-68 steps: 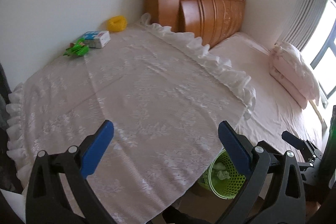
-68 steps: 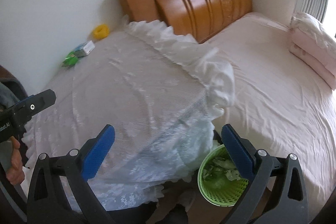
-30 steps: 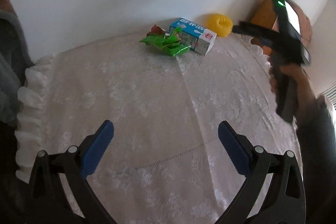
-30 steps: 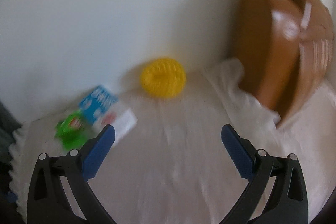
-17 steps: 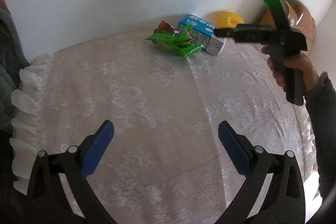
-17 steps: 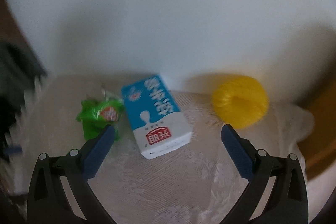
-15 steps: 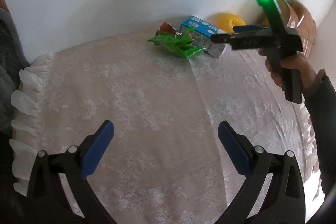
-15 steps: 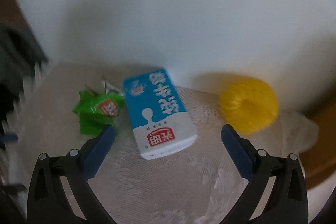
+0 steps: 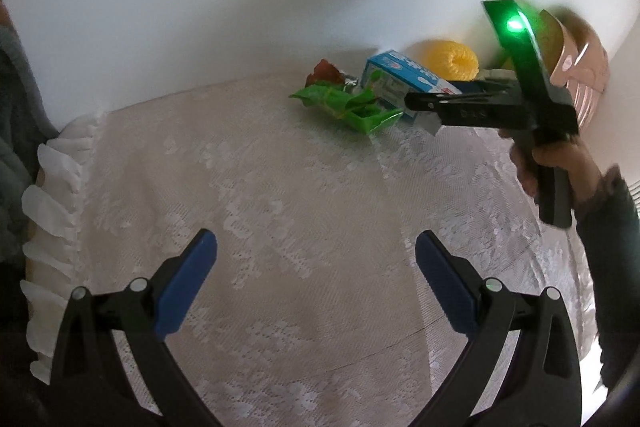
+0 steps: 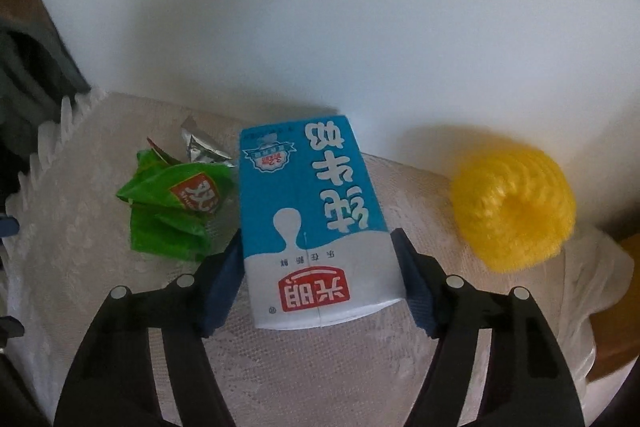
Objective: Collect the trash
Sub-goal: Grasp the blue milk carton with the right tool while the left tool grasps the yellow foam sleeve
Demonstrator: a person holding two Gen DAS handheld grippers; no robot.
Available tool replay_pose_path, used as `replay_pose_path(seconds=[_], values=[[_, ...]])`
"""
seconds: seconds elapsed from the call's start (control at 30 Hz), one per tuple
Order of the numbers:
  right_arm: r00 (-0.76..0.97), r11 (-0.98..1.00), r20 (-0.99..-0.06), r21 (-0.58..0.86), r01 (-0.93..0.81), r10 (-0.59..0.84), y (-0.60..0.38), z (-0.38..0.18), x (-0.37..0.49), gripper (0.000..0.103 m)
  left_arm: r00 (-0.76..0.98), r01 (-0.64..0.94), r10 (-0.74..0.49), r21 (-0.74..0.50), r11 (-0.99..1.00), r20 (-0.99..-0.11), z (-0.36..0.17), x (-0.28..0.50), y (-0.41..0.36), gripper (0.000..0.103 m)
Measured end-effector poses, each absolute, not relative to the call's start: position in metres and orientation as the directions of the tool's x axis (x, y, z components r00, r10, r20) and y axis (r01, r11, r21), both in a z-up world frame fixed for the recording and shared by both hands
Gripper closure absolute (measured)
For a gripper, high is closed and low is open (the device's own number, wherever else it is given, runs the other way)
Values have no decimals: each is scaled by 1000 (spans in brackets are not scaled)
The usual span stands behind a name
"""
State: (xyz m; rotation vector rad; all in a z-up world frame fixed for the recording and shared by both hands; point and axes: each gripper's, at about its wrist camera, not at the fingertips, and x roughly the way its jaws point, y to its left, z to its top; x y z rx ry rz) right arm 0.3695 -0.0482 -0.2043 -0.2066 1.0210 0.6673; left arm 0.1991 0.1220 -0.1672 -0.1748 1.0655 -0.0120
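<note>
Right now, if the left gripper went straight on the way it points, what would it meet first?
Probably bare lace cloth first; farther along, the green wrapper beside the milk carton. The left gripper is open; depth is unclear.

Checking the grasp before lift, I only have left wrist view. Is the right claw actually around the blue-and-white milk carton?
Observer: Yes. The right claw straddles the blue-and-white milk carton, one blue pad on each long side.
Operator: Pads touching?
Observer: Both look pressed against it. The carton lies flat on the white lace cloth.
Operator: Anything else caught?
Observer: No. The crumpled green wrapper sits outside the left pad, and the yellow mesh ball is off to the right.
</note>
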Motion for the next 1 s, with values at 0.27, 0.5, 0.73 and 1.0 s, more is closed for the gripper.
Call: replay_pose_path(seconds=[0.27,0.5,0.73,1.0], values=[[463,897,-779,290,-333,423,-151,-190,297,33,511,32,-135,-138,990,-849,-154,237,77,8],[524,944,-790,317,-94,318,-229,-189,204,34,512,109,-189,-155,982,-838,-165,324,6,8],[550,961,-798,273,-34,246,-243,-196,169,35,513,87,-156,-130,988,-844,-195,393,-45,8],[581,983,-800,185,-6,154,-225,-204,166,32,537,7,-73,-82,997,-840,-218,435,-69,8]])
